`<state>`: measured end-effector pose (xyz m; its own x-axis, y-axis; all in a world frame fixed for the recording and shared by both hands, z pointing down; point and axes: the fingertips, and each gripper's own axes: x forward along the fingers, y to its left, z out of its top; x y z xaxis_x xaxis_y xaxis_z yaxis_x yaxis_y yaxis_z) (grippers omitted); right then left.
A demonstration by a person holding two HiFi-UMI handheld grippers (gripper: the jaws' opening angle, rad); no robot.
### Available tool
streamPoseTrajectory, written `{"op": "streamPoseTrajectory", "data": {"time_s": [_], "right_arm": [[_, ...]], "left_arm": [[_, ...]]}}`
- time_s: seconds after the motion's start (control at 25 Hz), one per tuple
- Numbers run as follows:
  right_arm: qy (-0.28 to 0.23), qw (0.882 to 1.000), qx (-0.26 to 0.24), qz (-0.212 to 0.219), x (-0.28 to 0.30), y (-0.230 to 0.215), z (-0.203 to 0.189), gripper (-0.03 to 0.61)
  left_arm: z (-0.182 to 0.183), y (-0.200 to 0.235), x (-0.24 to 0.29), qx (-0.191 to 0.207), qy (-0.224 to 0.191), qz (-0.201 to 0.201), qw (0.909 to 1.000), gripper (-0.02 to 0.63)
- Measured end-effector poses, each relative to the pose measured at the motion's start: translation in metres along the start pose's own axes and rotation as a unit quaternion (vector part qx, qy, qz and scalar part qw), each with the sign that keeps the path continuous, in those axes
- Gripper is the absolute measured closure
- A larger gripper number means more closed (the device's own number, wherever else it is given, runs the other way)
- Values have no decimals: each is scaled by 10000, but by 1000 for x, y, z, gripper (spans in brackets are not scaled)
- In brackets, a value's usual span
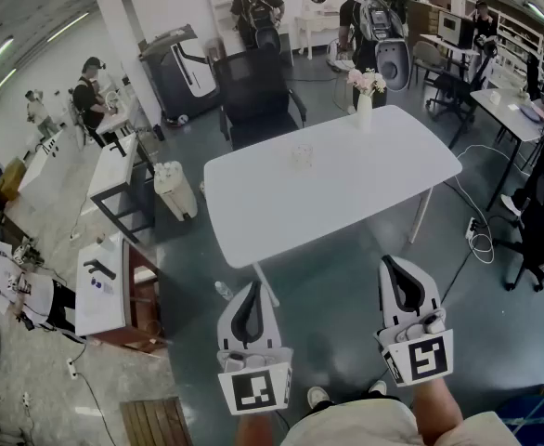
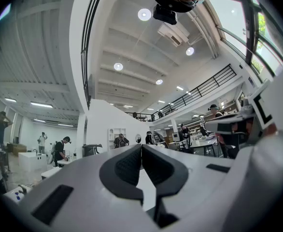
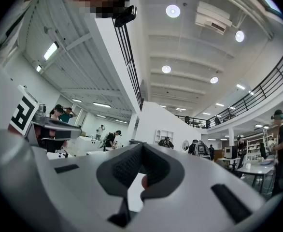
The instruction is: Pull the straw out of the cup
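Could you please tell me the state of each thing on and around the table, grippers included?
Left gripper: shut, holding nothing.
Right gripper: shut, holding nothing.
Cup: upright on the table, untouched; straw too small to make out.
Vase: upright, flowers in it.
Chair: unoccupied, at the table's far side.

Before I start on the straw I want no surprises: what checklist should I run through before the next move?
1. Nothing in left tool: ok, jaws shut, empty.
2. Nothing in right tool: ok, same.
3. Jaws opened for a grasp: not ok, both are shut.
4. Reach to cup: not ok; it stands on the table, far ahead of both tools.
5. Where the straw sits: cannot tell, too small to see.
6. Room beside vase: ok, it stands apart from the cup, at the far edge.
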<state>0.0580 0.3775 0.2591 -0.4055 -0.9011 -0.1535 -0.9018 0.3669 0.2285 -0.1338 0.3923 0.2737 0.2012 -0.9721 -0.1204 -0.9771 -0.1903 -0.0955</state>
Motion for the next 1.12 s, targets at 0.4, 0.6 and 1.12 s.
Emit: {"op": "streamPoseTrajectory", "data": {"time_s": [0.4, 0.6, 1.12], "right_arm": [[63, 10000, -38, -28, 3, 33, 6, 578], [83, 9999, 54, -38, 1, 40, 8, 578], [42, 9997, 247, 18, 14, 38, -1, 578]], "left_arm": [[-4, 30, -15, -109, -65, -26, 9999, 607], [-3, 34, -23, -81, -58, -51, 9999, 607], [-6, 40, -14, -44, -18, 40, 10000, 607]]}}
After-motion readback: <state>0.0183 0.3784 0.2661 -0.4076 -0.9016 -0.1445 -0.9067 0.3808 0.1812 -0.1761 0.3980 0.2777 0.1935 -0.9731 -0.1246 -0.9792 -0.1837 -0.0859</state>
